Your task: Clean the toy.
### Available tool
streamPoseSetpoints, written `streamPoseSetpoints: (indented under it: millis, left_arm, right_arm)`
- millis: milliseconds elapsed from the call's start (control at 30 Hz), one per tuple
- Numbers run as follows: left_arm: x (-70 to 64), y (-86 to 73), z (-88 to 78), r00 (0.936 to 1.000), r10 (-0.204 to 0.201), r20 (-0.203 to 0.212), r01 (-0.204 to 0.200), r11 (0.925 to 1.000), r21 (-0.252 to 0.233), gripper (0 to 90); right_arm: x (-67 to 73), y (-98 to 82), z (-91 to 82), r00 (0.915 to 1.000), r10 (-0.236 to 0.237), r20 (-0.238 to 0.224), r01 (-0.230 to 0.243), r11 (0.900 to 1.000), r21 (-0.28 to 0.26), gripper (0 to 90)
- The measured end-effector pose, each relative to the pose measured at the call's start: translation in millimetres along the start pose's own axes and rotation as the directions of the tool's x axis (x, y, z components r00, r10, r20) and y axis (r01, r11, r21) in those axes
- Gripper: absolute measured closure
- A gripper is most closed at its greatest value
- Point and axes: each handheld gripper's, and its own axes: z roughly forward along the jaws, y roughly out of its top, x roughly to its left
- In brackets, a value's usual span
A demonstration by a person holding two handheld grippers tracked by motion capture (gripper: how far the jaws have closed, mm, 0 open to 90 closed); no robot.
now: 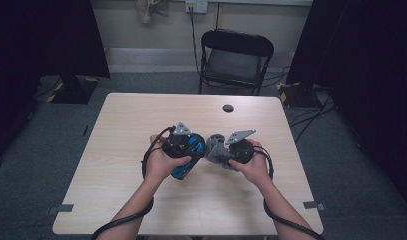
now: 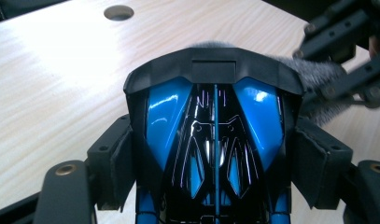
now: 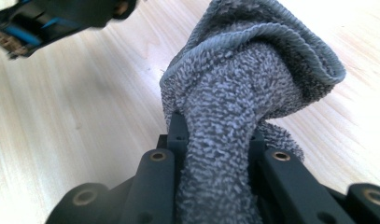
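Note:
A glossy blue and black plastic object (image 2: 215, 121) sits between the padded jaws of my left gripper (image 2: 218, 168), which press on both of its sides. From above, that object (image 1: 187, 159) is held over the middle of the table by the left gripper (image 1: 193, 150). My right gripper (image 3: 215, 135) is shut on a bunched grey terry cloth (image 3: 243, 93) that rises out of its jaws. Overhead, the cloth (image 1: 216, 150) lies between the two hands, with the right gripper (image 1: 225, 154) just right of it and close to the object. The cloth (image 2: 318, 77) reaches the object's far right edge.
The light wooden table (image 1: 141, 115) has a round cable hole (image 1: 228, 108) near its far edge. A black folding chair (image 1: 236, 60) stands behind the table. Dark curtains hang at both sides, and cables run across the floor at the right.

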Motion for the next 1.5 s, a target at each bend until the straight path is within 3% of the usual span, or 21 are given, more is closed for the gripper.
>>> streamPoseSetpoints:
  millis: [367, 600, 1300, 1433, 1500]
  left_arm:
    - [-9.9, -6.5, 7.8, 0.9992, 0.018, 0.035, -0.019, 0.9995, 0.025, 25.5]
    - [-11.9, -6.6, 11.8, 0.9985, 0.012, 0.053, -0.014, 0.9994, 0.030, 25.5]
    - [-11.3, 2.8, 8.3, 0.9995, 0.018, 0.024, -0.018, 0.9998, -0.005, 25.5]
    - [-13.2, 7.1, 5.8, 0.9991, 0.027, 0.032, -0.027, 0.9994, -0.022, 25.6]
    - [-13.4, 8.9, 6.6, 0.9993, 0.027, 0.028, -0.026, 0.9996, -0.013, 25.5]
  right_arm:
    - [-0.5, 15.6, -5.8, 0.9998, 0.006, 0.018, -0.005, 0.999, -0.035, 73.6]
    - [4.2, 23.1, -5.4, 0.9999, -0.011, -0.001, 0.011, 0.999, -0.043, 73.6]
    - [10.2, 17.8, 1.8, 0.9996, 0.009, -0.029, -0.010, 0.999, -0.043, 73.6]
    - [12.1, 15.4, 4.7, 0.9998, 0.001, -0.017, -0.002, 1.000, -0.013, 73.5]
    - [12.9, 14.8, 5.1, 0.9991, 0.002, -0.043, -0.004, 0.999, -0.042, 73.5]
